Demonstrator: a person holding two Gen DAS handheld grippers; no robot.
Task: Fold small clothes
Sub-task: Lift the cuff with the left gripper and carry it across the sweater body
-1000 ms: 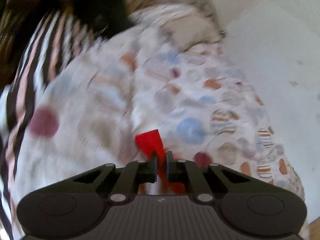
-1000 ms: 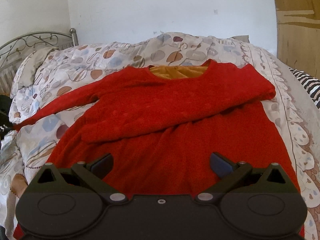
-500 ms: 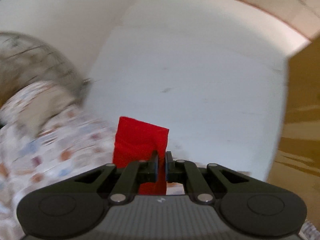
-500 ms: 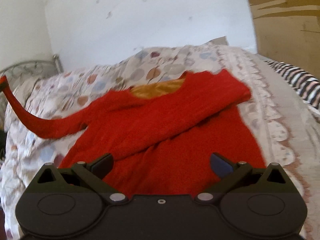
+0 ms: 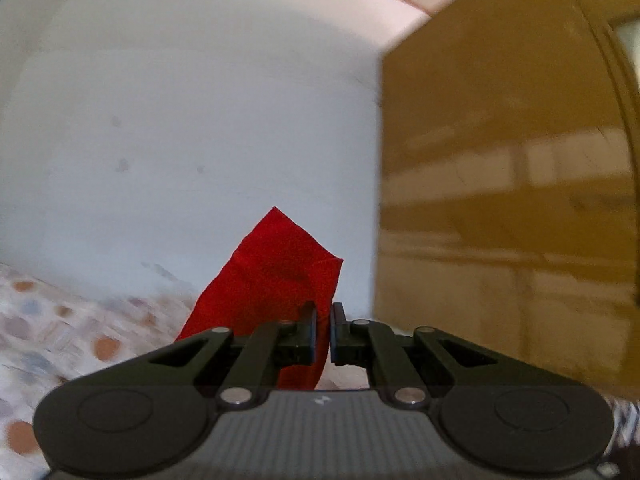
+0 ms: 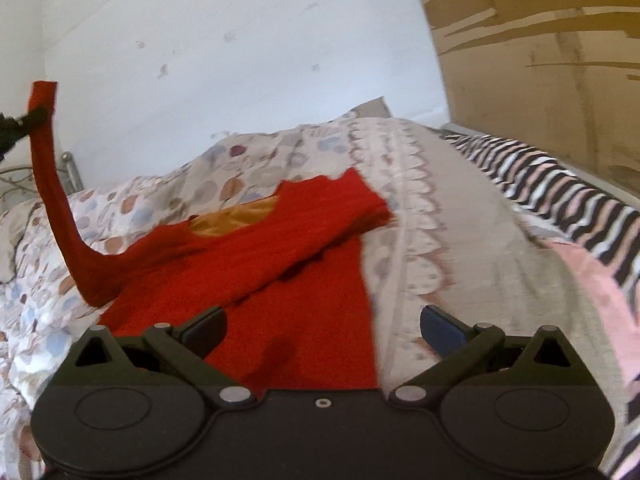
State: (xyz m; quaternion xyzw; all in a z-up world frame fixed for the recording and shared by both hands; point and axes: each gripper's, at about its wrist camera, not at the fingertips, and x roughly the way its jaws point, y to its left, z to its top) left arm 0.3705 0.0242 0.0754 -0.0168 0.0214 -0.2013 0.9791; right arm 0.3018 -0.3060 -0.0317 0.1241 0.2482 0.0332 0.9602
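A red knit sweater (image 6: 256,280) with an orange lining at the neck lies on the bed, its right sleeve folded across the chest. My left gripper (image 5: 322,330) is shut on the cuff of the left sleeve (image 5: 276,276) and holds it high above the bed. In the right wrist view that sleeve (image 6: 52,184) rises steeply to the left gripper (image 6: 34,118) at the far left edge. My right gripper (image 6: 322,326) is open and empty, low over the sweater's lower right edge.
The bed has a patterned duvet (image 6: 440,208) with coloured ovals. A black, white and pink striped blanket (image 6: 560,196) lies along its right side. A white wall (image 5: 180,120) and a brown wooden wardrobe (image 5: 500,160) stand behind. A metal bed frame (image 6: 70,164) is at the left.
My left gripper has lifted the sleeve cuff from the duvet high into the air and swung right. My right gripper has shifted right and lower, staying open.
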